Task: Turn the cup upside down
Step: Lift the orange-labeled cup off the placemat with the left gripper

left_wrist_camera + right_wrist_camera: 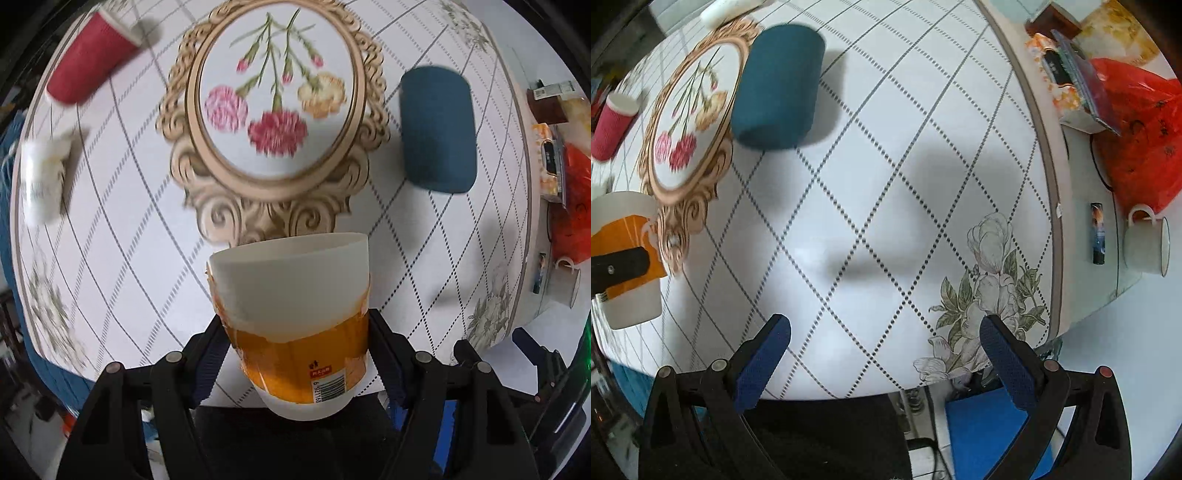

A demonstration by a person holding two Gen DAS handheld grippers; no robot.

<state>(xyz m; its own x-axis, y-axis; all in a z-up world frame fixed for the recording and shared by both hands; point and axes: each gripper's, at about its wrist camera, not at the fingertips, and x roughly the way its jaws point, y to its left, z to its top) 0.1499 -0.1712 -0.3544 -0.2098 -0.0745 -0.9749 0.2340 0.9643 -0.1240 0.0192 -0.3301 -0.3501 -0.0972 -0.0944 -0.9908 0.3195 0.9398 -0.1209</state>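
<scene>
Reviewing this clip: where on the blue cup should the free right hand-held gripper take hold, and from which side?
Probably mid-wall. The blue cup seems to lie on its side on the table, apart from other items, with its near end facing the right hand-held gripper, which is open. Come from the near side, fingers straddling the rounded wall. The left hand-held gripper already holds the orange-and-white cup.

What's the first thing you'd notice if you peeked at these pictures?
The orange and white cup, squeezed in the left gripper above the table's near edge. Behind it, a gold oval frame of flowers is printed on the table, with a blue cup to its right.
</scene>
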